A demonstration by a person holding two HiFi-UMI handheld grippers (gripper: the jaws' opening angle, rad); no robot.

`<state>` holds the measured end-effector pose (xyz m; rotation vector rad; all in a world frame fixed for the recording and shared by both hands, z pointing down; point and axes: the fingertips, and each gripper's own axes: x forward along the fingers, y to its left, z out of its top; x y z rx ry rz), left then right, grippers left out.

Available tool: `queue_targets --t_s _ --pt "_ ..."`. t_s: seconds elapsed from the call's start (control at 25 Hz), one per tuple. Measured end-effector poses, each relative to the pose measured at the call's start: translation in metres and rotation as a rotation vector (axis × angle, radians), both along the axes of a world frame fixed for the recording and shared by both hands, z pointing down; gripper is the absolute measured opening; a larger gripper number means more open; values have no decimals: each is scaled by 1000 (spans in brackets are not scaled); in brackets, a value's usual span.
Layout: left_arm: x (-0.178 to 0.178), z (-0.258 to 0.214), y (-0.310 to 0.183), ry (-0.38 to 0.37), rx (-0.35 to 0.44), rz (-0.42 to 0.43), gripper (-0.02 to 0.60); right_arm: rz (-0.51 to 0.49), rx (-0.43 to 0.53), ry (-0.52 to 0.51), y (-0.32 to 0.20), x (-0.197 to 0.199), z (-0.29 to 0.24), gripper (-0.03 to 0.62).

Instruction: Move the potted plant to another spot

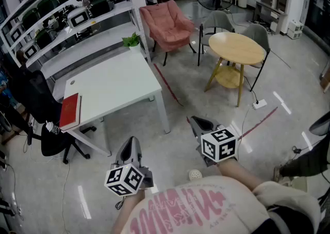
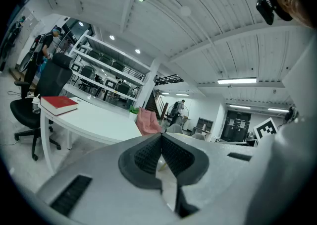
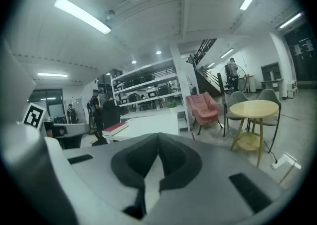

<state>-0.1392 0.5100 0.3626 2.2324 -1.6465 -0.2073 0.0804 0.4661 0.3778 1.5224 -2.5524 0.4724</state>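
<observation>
- At the far right corner of the white table, close to both edges, stands the potted plant. It is just beside the shelving that runs along the table's back side.
- On the near left edge lies a red book. A broad stretch of white top separates it from the plant.
- The left gripper hangs over the floor off the table's near side, well apart from the plant. Its jaws are pressed together with nothing between them.
- The right gripper sits over the floor to the right of the table, jaws likewise closed and empty.
- Open floor runs between the table's right edge and the round wooden table, crossed by a red tape line.
- A pink chair stands beyond the plant's corner.
- A black office chair crowds the table's left edge.
</observation>
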Motion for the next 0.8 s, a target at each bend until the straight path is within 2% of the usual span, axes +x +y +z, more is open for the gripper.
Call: queue_targets --t_s 0.6,0.8 --pt "8 22 4 14 -45 13 3 10 -51 -2 7 8 24 6" --pt "9 35 -4 56 -59 22 3 18 -89 -24 -8 11 38 6"
